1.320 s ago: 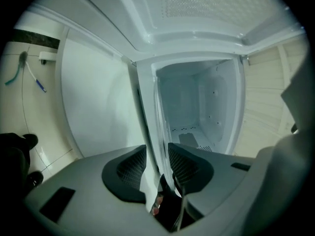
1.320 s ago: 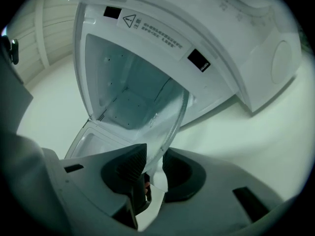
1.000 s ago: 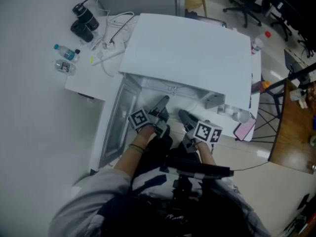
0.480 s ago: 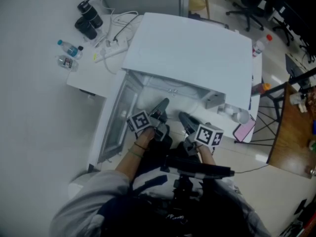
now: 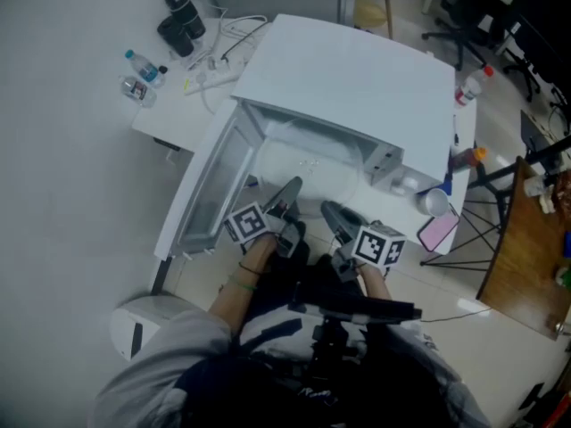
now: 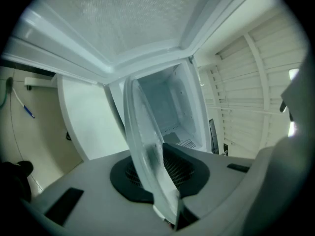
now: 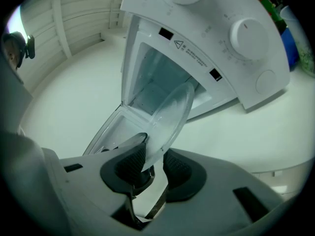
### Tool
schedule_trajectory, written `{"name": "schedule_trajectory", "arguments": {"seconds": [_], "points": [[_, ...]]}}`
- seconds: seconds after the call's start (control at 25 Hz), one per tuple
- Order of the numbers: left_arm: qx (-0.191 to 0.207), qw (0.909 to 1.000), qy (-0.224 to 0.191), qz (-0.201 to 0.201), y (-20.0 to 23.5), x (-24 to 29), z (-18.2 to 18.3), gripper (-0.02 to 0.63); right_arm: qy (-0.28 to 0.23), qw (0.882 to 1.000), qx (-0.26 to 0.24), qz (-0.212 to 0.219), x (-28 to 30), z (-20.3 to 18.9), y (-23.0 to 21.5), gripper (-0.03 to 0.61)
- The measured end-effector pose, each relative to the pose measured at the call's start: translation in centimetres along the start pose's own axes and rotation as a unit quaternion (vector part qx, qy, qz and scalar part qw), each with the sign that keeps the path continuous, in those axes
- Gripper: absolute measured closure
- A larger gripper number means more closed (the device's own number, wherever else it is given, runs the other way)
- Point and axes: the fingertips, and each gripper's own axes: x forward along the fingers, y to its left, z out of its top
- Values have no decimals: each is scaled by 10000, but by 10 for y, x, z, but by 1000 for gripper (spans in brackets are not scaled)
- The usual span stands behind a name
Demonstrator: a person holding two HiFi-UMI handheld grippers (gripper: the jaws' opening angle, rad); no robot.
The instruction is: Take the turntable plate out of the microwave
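Note:
The clear glass turntable plate sits at the mouth of the white microwave, whose door hangs open to the left. My left gripper grips its near left rim; these jaws have just been closing and are shut on the plate, which stands edge-on between the pads. My right gripper is at the near right rim. Its jaws have just been opening slightly, with the plate wedged between both pads. The empty cavity shows behind.
The white table's back left holds bottles, black cups and a power strip with cables. A pink phone and a can lie right of the microwave. A white bin stands on the floor at left.
Both grippers have drawn back from the cavity and risen a little, bringing the plate with them. The left jaws have shut onto its rim. The head view has shifted.

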Motion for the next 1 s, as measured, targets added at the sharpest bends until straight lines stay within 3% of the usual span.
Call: {"name": "schedule_trajectory", "arguments": {"seconds": [0.08,0.32,0.48,0.72,0.84,1.0], "points": [[-1,9998,-141,-120,-10,-10,-6,565,23,9999,-138,87,-9,-6,8,459],[122,9995,-263,143,-25,-51,-28,566,82,9992,-283,280,-37,-35,28,457],[-177,9984,-408,-357,-52,-65,-38,566,96,9985,-362,393,-52,-50,45,456],[-195,9977,-419,-505,-64,-87,-42,566,-36,9981,-489,364,-61,-65,62,456],[29,9972,-354,-662,-72,-102,-41,565,-184,9974,-540,431,-66,-76,76,456],[221,9985,-190,-463,-73,-139,-43,566,-367,9970,-536,425,-75,-100,104,456]]}}
